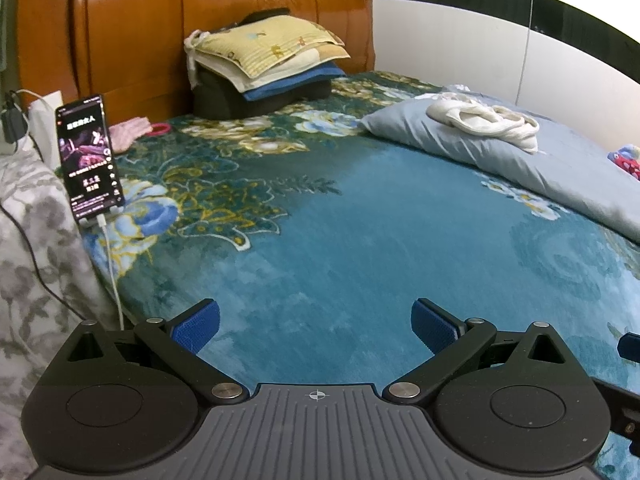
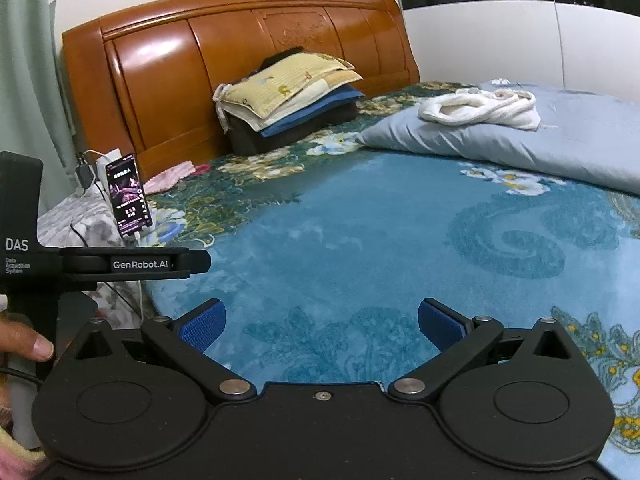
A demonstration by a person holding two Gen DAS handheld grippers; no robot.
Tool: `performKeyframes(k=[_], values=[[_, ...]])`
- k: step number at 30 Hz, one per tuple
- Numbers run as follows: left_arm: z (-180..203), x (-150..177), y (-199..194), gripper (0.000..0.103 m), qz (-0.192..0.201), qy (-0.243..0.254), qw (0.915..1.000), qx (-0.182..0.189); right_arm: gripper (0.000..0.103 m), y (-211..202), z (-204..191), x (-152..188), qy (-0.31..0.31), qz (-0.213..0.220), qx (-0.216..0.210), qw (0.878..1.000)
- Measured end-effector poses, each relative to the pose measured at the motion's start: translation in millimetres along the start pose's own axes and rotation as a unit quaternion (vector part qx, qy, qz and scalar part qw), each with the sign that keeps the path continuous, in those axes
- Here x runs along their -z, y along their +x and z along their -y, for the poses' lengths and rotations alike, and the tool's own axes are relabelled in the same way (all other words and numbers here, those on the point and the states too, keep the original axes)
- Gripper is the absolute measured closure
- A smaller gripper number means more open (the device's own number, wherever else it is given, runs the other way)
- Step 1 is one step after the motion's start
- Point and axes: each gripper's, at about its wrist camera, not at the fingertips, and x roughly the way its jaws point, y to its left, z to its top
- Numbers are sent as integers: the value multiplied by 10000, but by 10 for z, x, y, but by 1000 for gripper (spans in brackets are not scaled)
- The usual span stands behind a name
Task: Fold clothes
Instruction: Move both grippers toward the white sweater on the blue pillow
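Note:
A crumpled cream-white garment [image 1: 484, 120] lies on a grey-blue pillow [image 1: 480, 148] at the far right of the bed; it also shows in the right wrist view [image 2: 480, 108]. My left gripper [image 1: 316, 324] is open and empty, low over the teal floral blanket [image 1: 340, 240], well short of the garment. My right gripper [image 2: 322, 326] is open and empty over the same blanket [image 2: 360, 248]. The left gripper's body [image 2: 100, 264] shows at the left edge of the right wrist view.
A stack of folded bedding and cushions [image 1: 264, 64] leans on the wooden headboard [image 1: 140, 28]. A phone [image 1: 90, 160] on a charging cable stands at the bed's left edge, beside a grey floral cloth [image 1: 32, 240]. A pink cloth [image 1: 130, 130] lies near the headboard.

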Motion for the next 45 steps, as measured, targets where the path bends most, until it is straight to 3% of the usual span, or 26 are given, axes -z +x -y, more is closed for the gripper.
performKeyframes(k=[5,10,13,16,19,25,29,32,41,45], values=[[14,51,99,0,-138,-66,9998,-122,1,-86,13,29,192,88,-59,9998],[-15,28,158,0,-184,-92,9997,-147,1,46,123,-26,557,-219,44,9982],[9,-11,242,0,-348,-47,9994,15,1,46,163,-61,593,-111,43,9982],[34,-35,279,0,-216,12,9997,146,1,67,213,-87,727,9,143,9973],[87,-81,333,0,-150,78,9996,236,1,94,255,-123,718,8,541,9959],[209,-260,513,0,103,64,9992,383,1,177,412,-221,640,81,462,9968],[284,-370,588,0,726,68,9950,675,1,240,475,-308,453,232,526,9973],[372,-460,693,0,899,227,9922,829,1,302,534,-400,274,323,612,9972],[697,-818,1075,0,1128,618,9819,1394,1,532,826,-606,123,502,670,9964],[805,-982,1249,0,1087,605,9830,1348,1,641,975,-666,31,509,864,9950]])
